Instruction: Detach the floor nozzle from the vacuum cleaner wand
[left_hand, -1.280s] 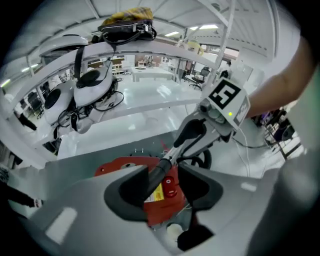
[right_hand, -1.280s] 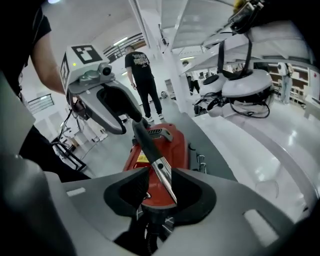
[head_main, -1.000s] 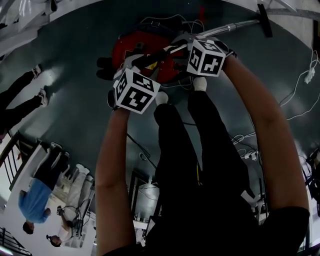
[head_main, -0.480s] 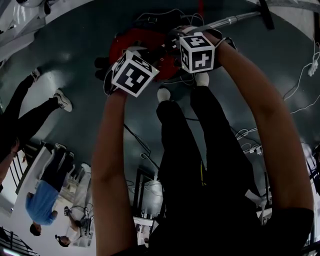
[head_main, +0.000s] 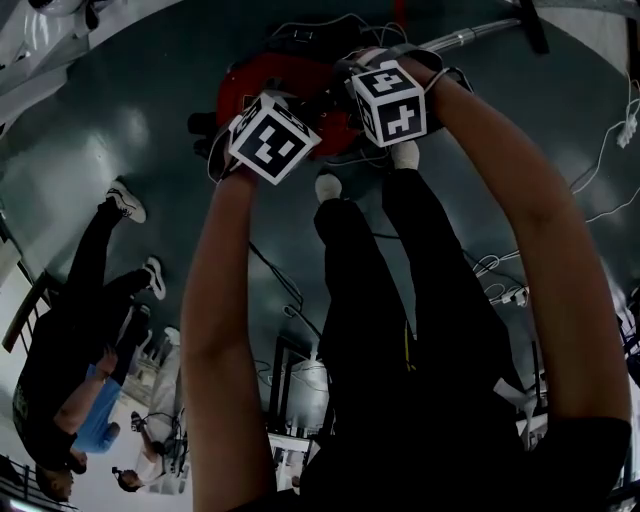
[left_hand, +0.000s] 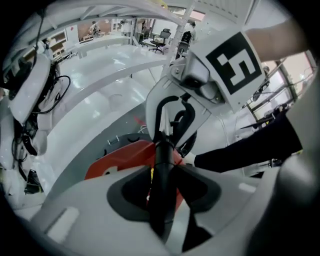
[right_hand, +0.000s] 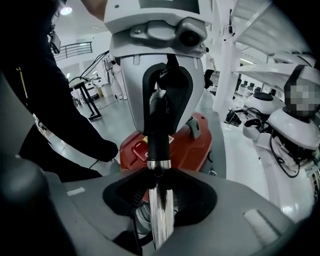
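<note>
A red vacuum cleaner body (head_main: 262, 82) sits on the dark floor in front of the person's feet. Its chrome wand (head_main: 468, 40) runs to the upper right and ends in the black floor nozzle (head_main: 530, 28). My left gripper (left_hand: 160, 202) has just been closing, and its pads now hold the black handle tube (left_hand: 161, 165). My right gripper (right_hand: 159, 202) has also just been closing, and it grips the chrome wand (right_hand: 161, 210) just below the joint with the black tube (right_hand: 156, 135). The two grippers face each other along the tube, a short way apart.
A bystander (head_main: 75, 340) stands on the floor at the left. White cables (head_main: 600, 160) trail at the right, and thin cords lie beside the person's legs (head_main: 400, 300). White robot bodies (right_hand: 295, 125) stand around the work area.
Both marker cubes have shifted up the picture toward the vacuum, and the right one has rolled. The bystander at the left has walked nearer.
</note>
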